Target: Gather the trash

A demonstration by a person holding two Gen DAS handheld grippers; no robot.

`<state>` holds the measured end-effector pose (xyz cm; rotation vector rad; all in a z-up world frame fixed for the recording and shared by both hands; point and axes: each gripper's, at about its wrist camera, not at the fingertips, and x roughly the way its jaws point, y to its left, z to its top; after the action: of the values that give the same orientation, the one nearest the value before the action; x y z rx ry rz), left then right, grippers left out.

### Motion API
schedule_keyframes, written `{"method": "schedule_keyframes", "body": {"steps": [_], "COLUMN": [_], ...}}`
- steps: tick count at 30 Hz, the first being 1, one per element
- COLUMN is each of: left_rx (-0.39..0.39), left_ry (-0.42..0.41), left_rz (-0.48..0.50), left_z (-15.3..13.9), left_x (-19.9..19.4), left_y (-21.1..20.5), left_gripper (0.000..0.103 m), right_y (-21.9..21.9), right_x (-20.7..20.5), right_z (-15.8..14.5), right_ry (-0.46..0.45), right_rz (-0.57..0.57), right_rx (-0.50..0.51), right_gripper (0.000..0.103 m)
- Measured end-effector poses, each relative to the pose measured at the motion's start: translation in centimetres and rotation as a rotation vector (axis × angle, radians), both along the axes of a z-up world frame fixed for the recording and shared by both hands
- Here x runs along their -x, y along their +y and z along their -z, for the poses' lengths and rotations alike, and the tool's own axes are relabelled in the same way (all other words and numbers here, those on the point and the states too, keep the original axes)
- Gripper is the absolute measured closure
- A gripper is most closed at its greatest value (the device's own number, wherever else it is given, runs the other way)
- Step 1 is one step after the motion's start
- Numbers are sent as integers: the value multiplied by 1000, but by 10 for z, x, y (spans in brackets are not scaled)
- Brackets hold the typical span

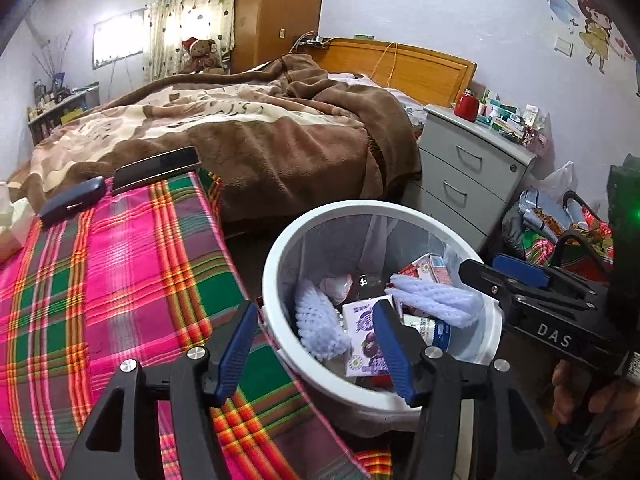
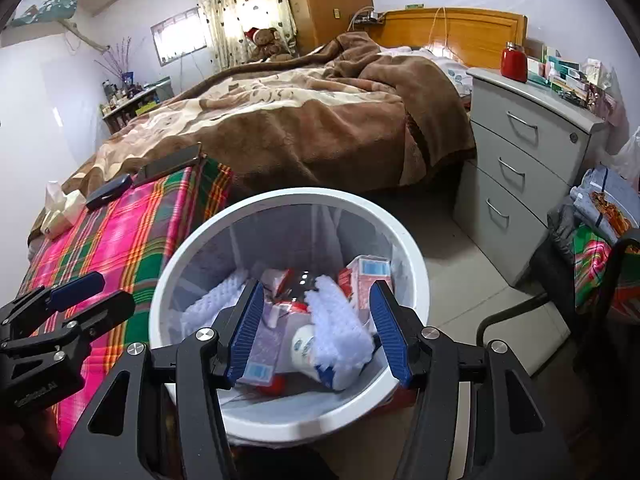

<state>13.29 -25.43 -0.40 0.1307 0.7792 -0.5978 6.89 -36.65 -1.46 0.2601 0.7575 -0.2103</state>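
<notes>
A white trash bin [image 1: 276, 248] [image 2: 192, 240] stands on the floor beside a plaid-covered surface. Inside it lie two white foam fruit nets [image 1: 316, 324] [image 2: 340, 332], a purple carton [image 1: 366, 336], a red and white carton [image 2: 366, 270] and a white bottle [image 2: 304, 344]. My left gripper [image 1: 315, 308] hangs open over the bin's near left rim, with nothing pressed between its blue pads. My right gripper [image 2: 317, 286] is open above the bin's middle, its pads clear of the foam net below. Each gripper also shows in the other's view, the right gripper [image 1: 492, 268] and the left gripper [image 2: 100, 292].
The plaid cloth [image 1: 120, 280] carries a dark case [image 1: 72, 200], a flat black object [image 1: 156, 168] and a tissue pack [image 2: 60, 208]. Behind is a bed with a brown blanket [image 1: 260, 132]. Grey drawers [image 2: 520, 168], stuffed bags [image 1: 560, 224] and a black chair frame [image 2: 520, 312] stand to the right.
</notes>
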Motion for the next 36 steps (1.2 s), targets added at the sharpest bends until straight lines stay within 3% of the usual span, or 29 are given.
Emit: {"method": "schedule_keyframes", "body": {"steps": [8, 16, 20, 36], "left_rx": [-10, 47, -21, 23], "left_ry": [-62, -101, -152, -185], "left_rz": [-78, -111, -151, -174], "left_z": [-5, -11, -9, -12], "left_x": [21, 54, 70, 98], "left_y": [26, 54, 59, 82], "left_gripper": [42, 42, 42, 42], "right_y": [19, 46, 60, 78], "right_x": [27, 49, 58, 77], "right_z": [-6, -12, -12, -10], "right_ry": [-80, -146, -175, -190], "right_rz": [40, 50, 47, 108], "right_rx": [7, 41, 52, 93], "right_gripper": [46, 46, 46, 46]}}
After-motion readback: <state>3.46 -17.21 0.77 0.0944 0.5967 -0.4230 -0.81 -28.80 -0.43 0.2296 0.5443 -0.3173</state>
